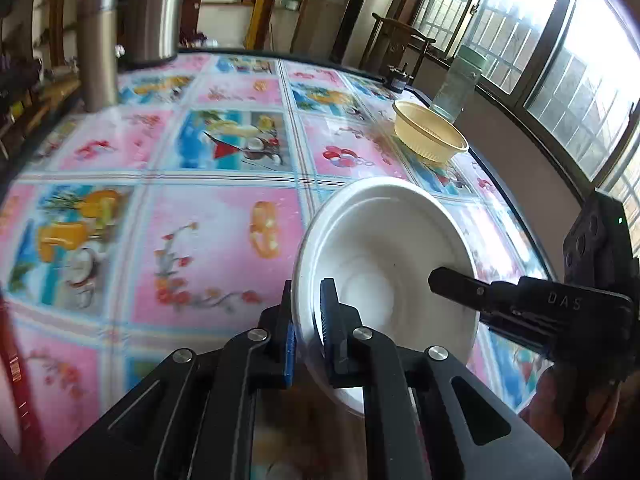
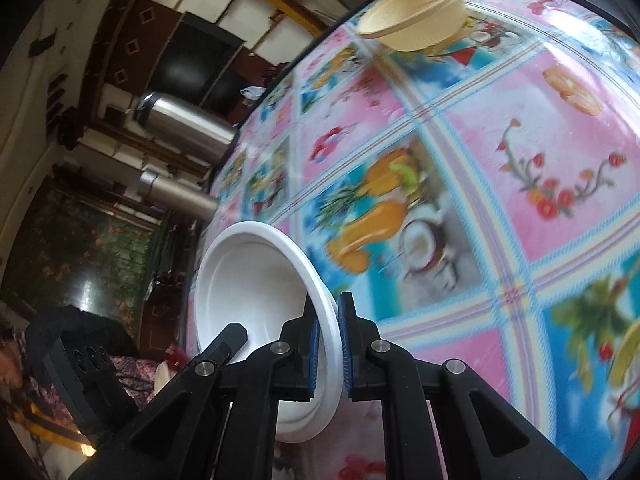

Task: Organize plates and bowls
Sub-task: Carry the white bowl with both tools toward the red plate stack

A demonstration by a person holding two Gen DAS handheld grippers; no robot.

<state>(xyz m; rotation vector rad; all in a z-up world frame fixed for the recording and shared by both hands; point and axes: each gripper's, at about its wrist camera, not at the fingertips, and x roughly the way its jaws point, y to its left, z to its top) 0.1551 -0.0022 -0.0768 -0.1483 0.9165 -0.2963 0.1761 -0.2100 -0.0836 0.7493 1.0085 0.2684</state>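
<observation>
Both grippers pinch the white bowl (image 1: 384, 256) by opposite rims: left gripper (image 1: 308, 316) fingers and right gripper (image 2: 329, 344) fingers clamped narrow, above the surface (image 1: 200, 184).

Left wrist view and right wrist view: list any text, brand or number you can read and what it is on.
"DAS": embossed on the black body of the right gripper, seen in the left wrist view.
Red packet edge at far left: markings too blurred to read.
Pictured pink-and-blue tablecloth: pictures only.
Right wrist view: none.
</observation>
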